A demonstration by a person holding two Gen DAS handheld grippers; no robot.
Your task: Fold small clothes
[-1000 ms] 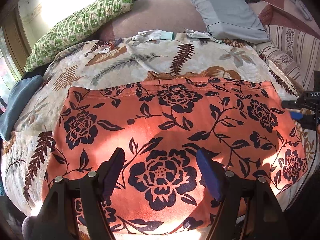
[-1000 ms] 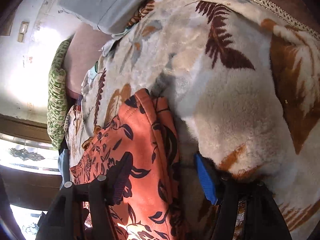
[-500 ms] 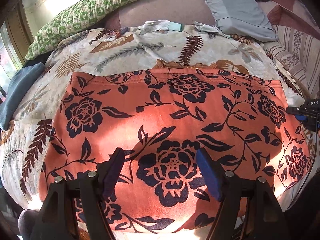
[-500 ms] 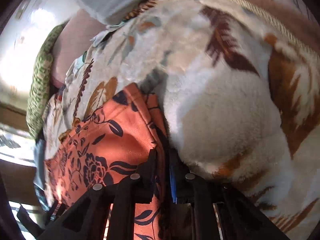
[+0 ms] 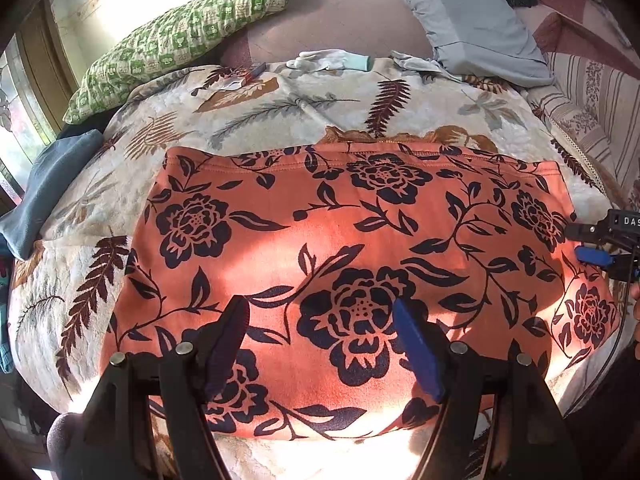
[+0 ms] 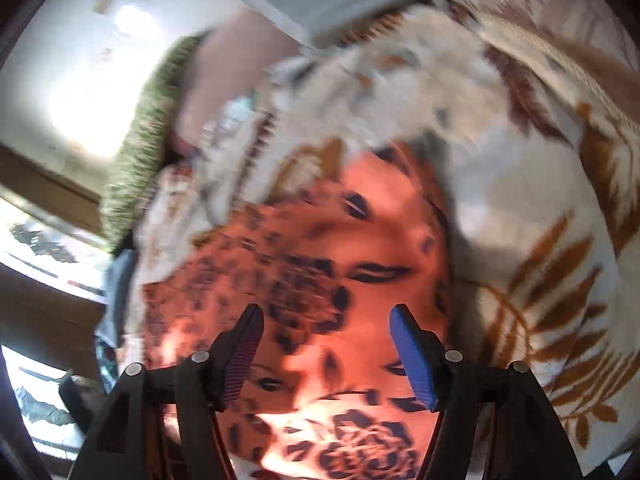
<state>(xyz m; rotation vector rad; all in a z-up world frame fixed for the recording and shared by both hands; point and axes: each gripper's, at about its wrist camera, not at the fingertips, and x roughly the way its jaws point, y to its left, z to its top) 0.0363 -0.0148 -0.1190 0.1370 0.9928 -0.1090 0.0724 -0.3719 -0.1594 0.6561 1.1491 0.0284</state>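
The orange floral garment lies spread flat on the leaf-print blanket, its near edge cut off behind the left gripper, whose jaws stand spread above the cloth, gripping nothing. The right gripper has just been opening; its jaws stand apart with nothing between them. Its view is smeared with blur, the green pillow barely readable.

Floral garment lies flat mid-frame on blanket; pillows behind at top; folded cloth far left.
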